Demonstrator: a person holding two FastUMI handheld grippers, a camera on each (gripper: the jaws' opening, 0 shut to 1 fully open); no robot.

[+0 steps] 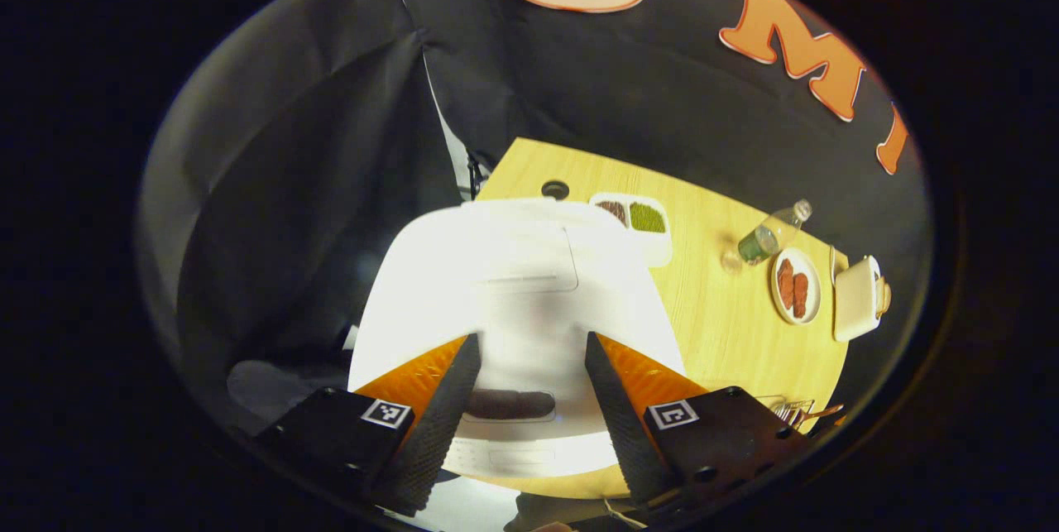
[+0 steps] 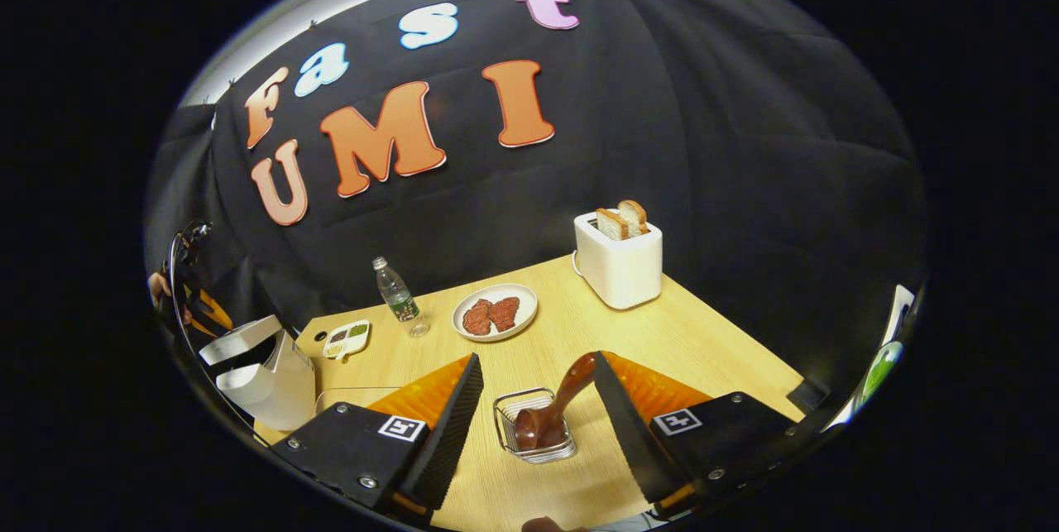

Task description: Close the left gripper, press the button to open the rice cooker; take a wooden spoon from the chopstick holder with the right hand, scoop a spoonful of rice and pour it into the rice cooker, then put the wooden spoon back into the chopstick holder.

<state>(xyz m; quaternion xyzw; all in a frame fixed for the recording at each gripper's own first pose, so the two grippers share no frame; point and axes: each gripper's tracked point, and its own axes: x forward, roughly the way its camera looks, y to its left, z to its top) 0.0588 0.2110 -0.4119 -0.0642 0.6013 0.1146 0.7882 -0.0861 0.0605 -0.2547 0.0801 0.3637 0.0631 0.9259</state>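
Wooden counter (image 2: 596, 333) carries everything. Lower centre in our right gripper view, the right hand-held gripper (image 2: 538, 400) hangs released over the chopstick holder (image 2: 536, 430); the wooden spoon (image 2: 556, 404) leans upper right. Left hand-held gripper (image 1: 529, 387), also released, faces the rice cooker (image 1: 513, 284).

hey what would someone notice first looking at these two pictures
In the left gripper view, the white rice cooker looms bright right ahead of the open left gripper. In the right gripper view, the wooden spoon leans out of the wire chopstick holder between the open right gripper's fingers, with the toaster behind.
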